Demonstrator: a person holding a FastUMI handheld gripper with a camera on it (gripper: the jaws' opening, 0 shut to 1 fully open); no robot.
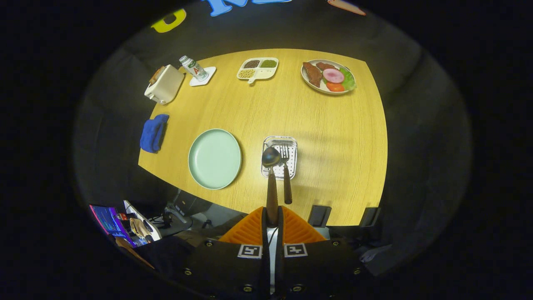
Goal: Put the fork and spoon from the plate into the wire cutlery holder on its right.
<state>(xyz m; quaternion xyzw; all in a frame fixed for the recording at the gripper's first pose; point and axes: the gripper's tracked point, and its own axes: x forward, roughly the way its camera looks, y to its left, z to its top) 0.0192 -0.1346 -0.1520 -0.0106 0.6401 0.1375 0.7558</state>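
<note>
currently gripper (272, 218) jaws clamp the spoon (271, 175) by its handle end; stiff, light, slick. fork (286, 171) at 3 o'clock, in holder (293, 143).

The table (316, 137) is yellow wood with fine grain lines. Near its front edge lies a pale mint-green plate (215, 158); right of it is the silver wire cutlery holder (280, 157), its bottom dotted with holes. The spoon (271, 183) and fork (286, 177) are silver with dark brown handles. A blue cloth (153, 133) lies at the left edge, a cream toaster (164, 84) at the far left corner.
</note>
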